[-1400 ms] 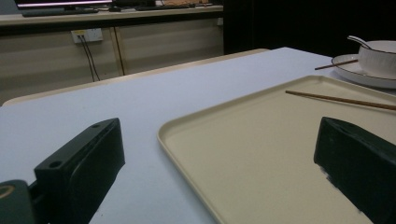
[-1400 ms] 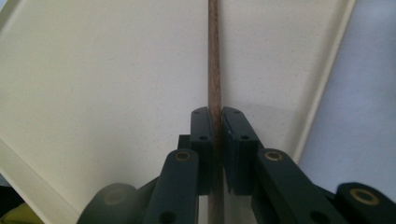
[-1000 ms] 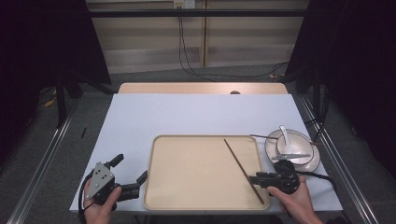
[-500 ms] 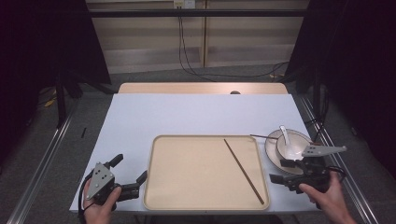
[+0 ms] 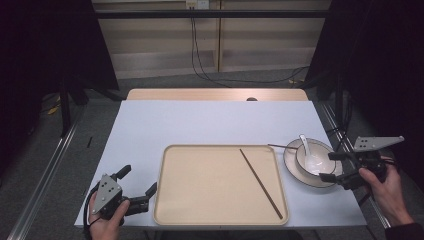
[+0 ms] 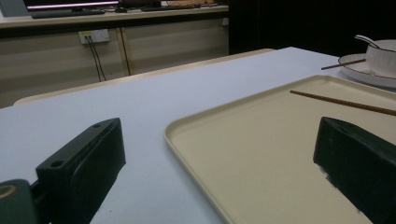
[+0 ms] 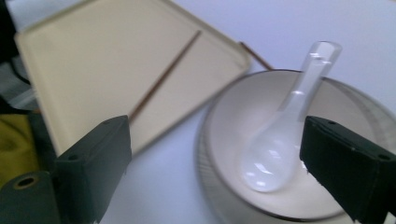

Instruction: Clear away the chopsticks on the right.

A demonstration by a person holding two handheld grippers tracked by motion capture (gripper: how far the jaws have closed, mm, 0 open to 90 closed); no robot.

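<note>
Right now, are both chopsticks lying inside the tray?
No, one chopstick lies inside the tray, and the other chopstick lies outside it, beside the bowl.

The far half of the table (image 5: 215, 120) lies open. Nearer, the tray (image 5: 210, 200) fills the middle with one chopstick (image 5: 261, 183) across it; the bowl (image 5: 316, 161), spoon (image 5: 306, 147) and plate (image 5: 295, 167) crowd the right edge.

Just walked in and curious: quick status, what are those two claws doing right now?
Right claw empty, jaws just opened, beside the bowl with spoon. Left claw open, idle at tray corner. One chopstick on tray. Nothing blocking.
</note>
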